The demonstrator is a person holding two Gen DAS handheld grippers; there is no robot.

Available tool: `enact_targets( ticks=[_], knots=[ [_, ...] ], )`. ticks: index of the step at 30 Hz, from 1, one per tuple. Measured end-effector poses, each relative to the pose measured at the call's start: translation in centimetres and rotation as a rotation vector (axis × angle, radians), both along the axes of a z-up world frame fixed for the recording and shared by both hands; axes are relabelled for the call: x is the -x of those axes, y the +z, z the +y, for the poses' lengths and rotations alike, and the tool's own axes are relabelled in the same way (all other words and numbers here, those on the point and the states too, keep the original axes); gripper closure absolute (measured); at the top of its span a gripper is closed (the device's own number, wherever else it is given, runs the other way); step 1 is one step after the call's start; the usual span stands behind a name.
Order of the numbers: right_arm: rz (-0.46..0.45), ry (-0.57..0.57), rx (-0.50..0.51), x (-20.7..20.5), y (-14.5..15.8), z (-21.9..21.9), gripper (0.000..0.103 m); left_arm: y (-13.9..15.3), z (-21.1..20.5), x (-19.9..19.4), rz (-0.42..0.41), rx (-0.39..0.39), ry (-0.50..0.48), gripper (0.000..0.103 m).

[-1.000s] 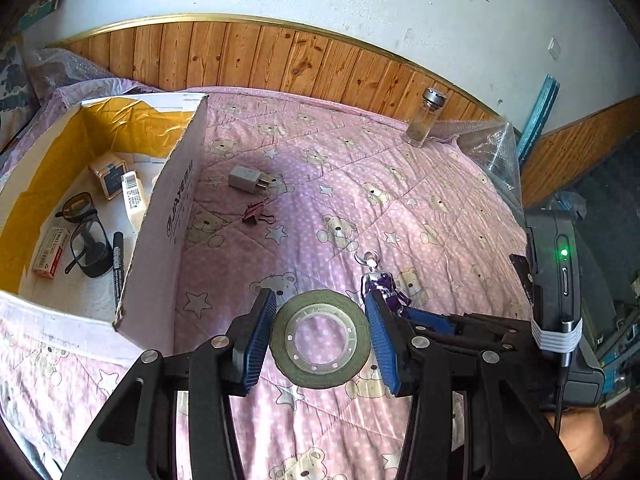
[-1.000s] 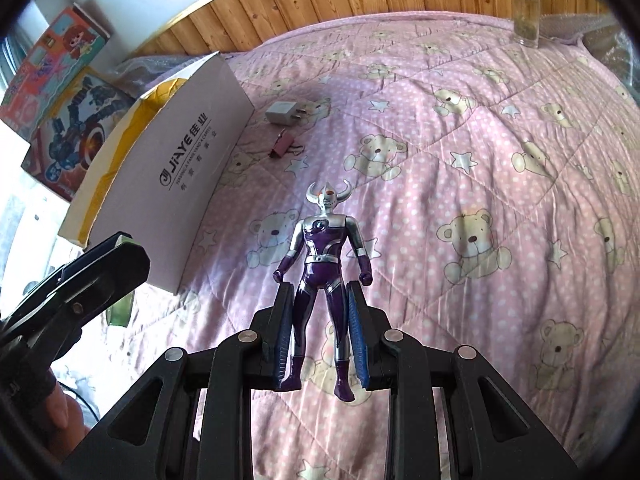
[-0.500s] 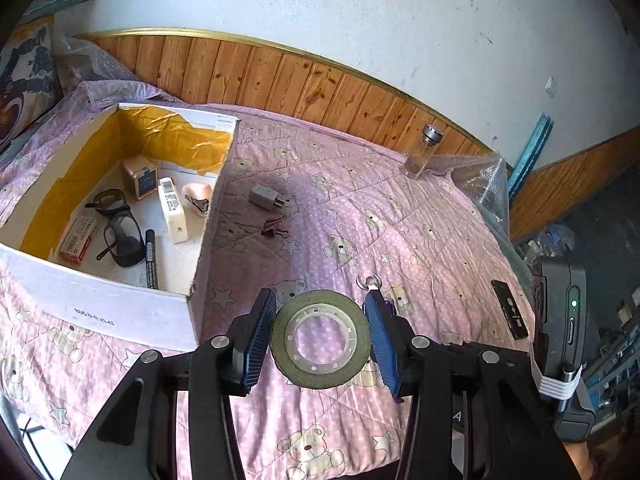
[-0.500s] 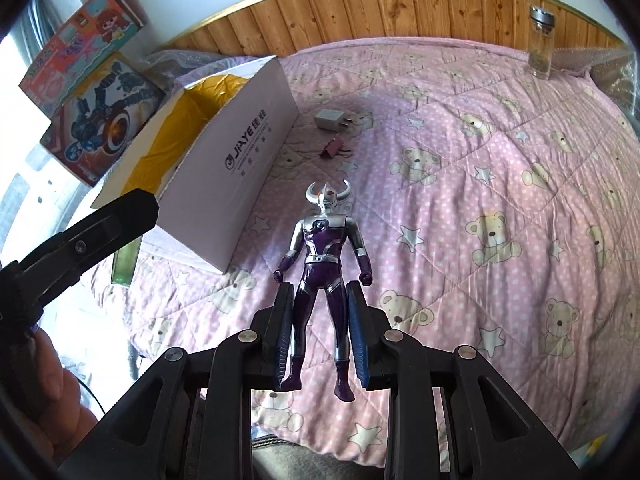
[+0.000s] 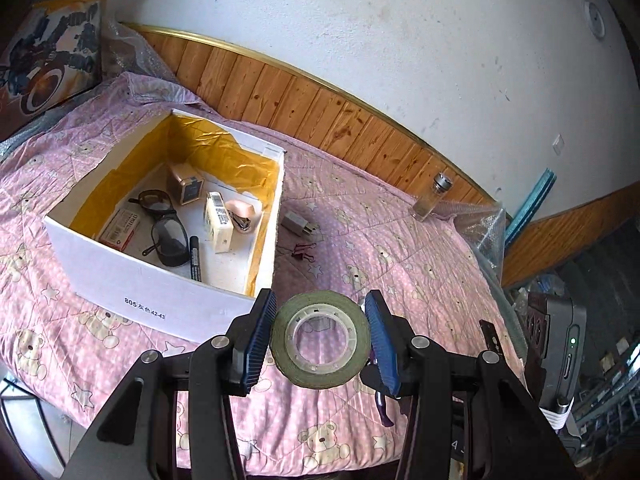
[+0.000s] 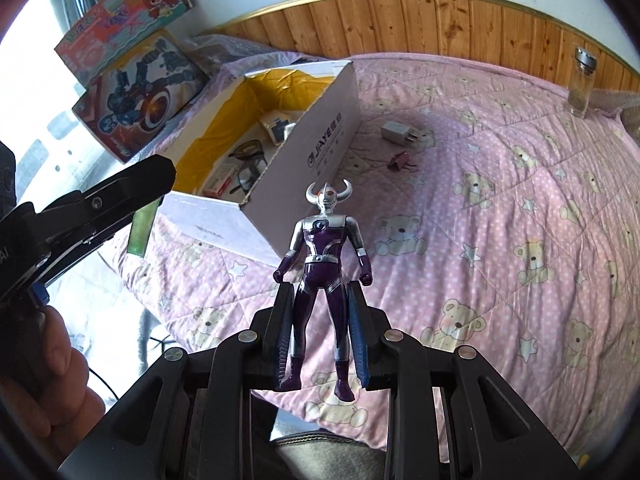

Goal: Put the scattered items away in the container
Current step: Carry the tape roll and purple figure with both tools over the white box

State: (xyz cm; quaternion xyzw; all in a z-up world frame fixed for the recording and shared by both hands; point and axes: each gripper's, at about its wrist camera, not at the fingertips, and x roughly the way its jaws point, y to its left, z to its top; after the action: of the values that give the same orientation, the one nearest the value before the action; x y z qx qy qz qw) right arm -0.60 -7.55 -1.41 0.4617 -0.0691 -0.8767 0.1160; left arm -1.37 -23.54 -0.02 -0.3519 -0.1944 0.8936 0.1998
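Note:
My left gripper [image 5: 320, 336] is shut on a green tape roll [image 5: 344, 372], held in the air over the bed's near edge, right of the white cardboard box [image 5: 160, 292]. The box holds glasses, a pen and small packets. My right gripper [image 6: 322, 336] is shut on the legs of a purple and silver toy figure [image 6: 324, 256], raised above the pink quilt, near the box [image 6: 320, 148] corner. A white charger [image 5: 294, 224] and a small binder clip [image 5: 302, 250] lie on the quilt beside the box.
A glass jar [image 5: 434, 196] stands at the wooden headboard. Toy boxes [image 6: 136, 80] lean at the bed's left end. The left gripper's body [image 6: 80, 216] and a hand [image 6: 48, 376] fill the right view's left side. A black device [image 5: 560, 352] shows at far right.
Both grippers have risen and pulled back from the bed, each keeping its object. The box interior now shows more fully in both views.

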Motion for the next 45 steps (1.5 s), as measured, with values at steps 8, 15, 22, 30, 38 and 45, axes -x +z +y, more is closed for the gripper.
enact_targets(
  ticks=[8,15,22,30,38,45],
  knots=[
    [0.022,0.049,-0.009,0.6,1.7,-2.1,0.076,1.0,-3.2,0.8,0.008,-0.073,0.041,0.055],
    [0.051,0.099,-0.01,1.6,3.5,-4.0,0.076,1.9,-5.5,1.8,0.01,-0.106,0.079,0.055],
    [0.075,0.149,-0.022,3.3,5.2,-5.4,0.076,2.6,-7.2,3.7,0.013,-0.124,0.118,0.055],
    [0.081,0.19,-0.027,6.5,6.6,-5.6,0.076,2.7,-8.1,6.8,-0.015,-0.146,0.152,0.055],
    [0.083,0.218,-0.034,10.5,7.8,-5.5,0.076,0.9,-6.9,9.9,-0.093,-0.158,0.154,0.055],
    [0.071,0.238,-0.048,14.6,8.1,-5.3,0.076,-0.9,-5.5,12.0,-0.16,-0.126,0.142,0.055]
  ],
)
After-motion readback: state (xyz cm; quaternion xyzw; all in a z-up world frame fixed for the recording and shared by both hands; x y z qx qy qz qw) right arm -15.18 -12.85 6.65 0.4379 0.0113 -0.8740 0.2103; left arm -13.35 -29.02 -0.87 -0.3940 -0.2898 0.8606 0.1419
